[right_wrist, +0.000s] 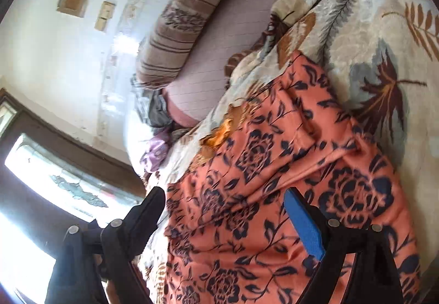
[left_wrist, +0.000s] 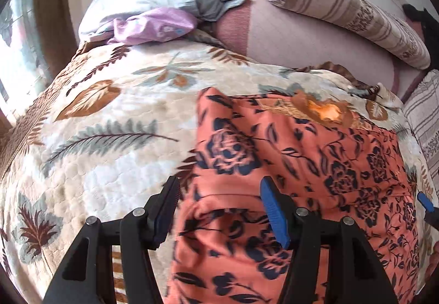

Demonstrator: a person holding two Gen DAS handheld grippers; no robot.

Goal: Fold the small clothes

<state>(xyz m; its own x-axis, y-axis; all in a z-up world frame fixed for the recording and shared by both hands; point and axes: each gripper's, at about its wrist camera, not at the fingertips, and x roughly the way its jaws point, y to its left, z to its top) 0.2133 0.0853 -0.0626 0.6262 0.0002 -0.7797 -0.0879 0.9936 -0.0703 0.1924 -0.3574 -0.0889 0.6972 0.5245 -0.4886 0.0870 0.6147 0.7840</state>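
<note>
An orange garment with dark blue flowers [left_wrist: 288, 161] lies spread on a cream leaf-patterned blanket [left_wrist: 109, 123]. My left gripper [left_wrist: 219, 191] is open just above the garment's left part, with its fingers wide apart and nothing between them. My right gripper [right_wrist: 225, 202] is also open and hangs over the same garment [right_wrist: 274, 167]; its camera is tilted sideways. A blue fingertip of the right gripper [left_wrist: 425, 201] shows at the right edge of the left wrist view.
A grey and lilac heap of clothes [left_wrist: 170, 5] lies at the far end of the bed. A striped bolster [left_wrist: 343, 8] lies along the back wall, on a pink sheet [left_wrist: 288, 38]. A window [right_wrist: 55, 180] shows in the right wrist view.
</note>
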